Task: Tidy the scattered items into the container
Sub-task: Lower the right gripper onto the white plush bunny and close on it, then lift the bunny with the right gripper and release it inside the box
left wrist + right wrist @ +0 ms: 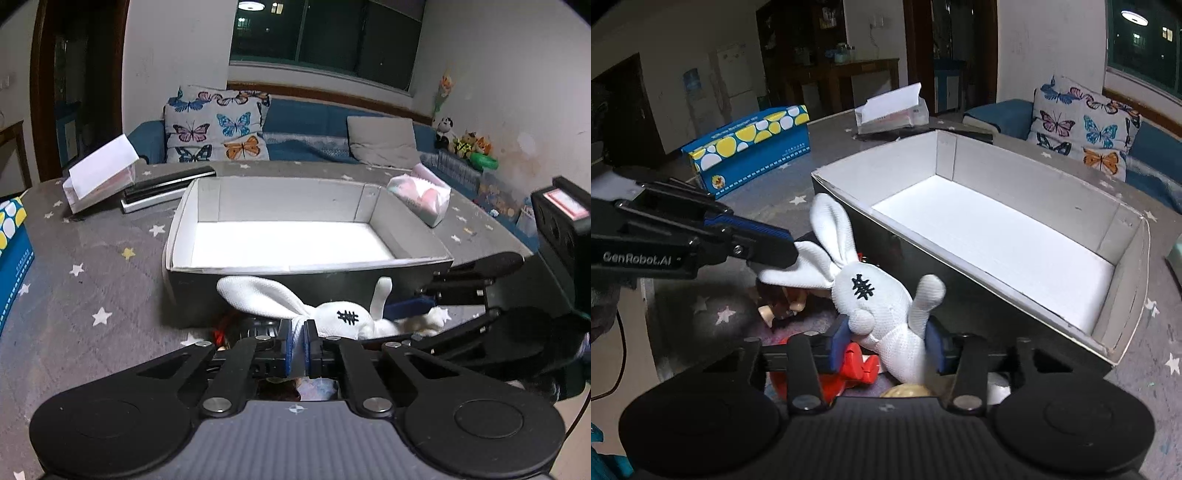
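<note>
White plush rabbit at box near wall, outside it. Left gripper fingers clamped on ear, right gripper fingers around body. Risk: opposing pulls stretch ear; could snag red toy underneath.

Setting was a home living room at night: blue sofa with butterfly cushion, plush toys on its end, refrigerator, star-patterned table.
</note>
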Demonstrator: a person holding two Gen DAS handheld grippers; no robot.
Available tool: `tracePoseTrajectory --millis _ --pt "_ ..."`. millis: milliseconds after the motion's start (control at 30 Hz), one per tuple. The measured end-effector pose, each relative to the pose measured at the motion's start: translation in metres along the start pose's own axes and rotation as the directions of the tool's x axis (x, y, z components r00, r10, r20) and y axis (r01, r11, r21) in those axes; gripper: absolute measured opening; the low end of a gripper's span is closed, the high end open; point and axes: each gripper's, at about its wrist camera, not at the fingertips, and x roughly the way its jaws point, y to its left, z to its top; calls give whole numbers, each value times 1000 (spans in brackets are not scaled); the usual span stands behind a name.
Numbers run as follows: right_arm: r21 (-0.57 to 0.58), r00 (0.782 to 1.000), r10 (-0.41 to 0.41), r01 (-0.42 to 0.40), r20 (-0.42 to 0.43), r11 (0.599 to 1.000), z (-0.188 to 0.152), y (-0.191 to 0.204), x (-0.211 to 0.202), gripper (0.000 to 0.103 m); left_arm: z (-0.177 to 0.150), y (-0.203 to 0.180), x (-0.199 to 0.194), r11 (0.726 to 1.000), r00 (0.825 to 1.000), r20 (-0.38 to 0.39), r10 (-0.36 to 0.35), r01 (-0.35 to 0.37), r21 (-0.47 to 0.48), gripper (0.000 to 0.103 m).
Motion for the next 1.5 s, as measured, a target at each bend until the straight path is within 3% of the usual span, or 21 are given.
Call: tracePoseTrajectory --millis 433,633,800,933,1167,1500 --pt "-81 984 -71 85 166 993 19 7 -58 39 42 -8 -31 1000 987 158 -23 20 16 6" --pt "-127 962 -136 170 238 977 51 -4 -79 39 80 -12 -31 999 972 235 -12 4 36 6" --pt "-177 946 -185 237 265 955 84 -17 -75 39 104 -10 -14 999 970 242 24 -33 34 6" --pt "-203 947 -208 260 246 944 99 -31 -56 39 114 1 15 998 976 212 51 -55 13 6" --pt "-222 967 -215 241 134 945 102 -51 1 39 107 25 82 996 994 70 80 -77 -48 6" --pt "-256 965 -259 259 36 931 99 -64 72 44 96 39 130 991 993 -25 113 -114 -66 8"
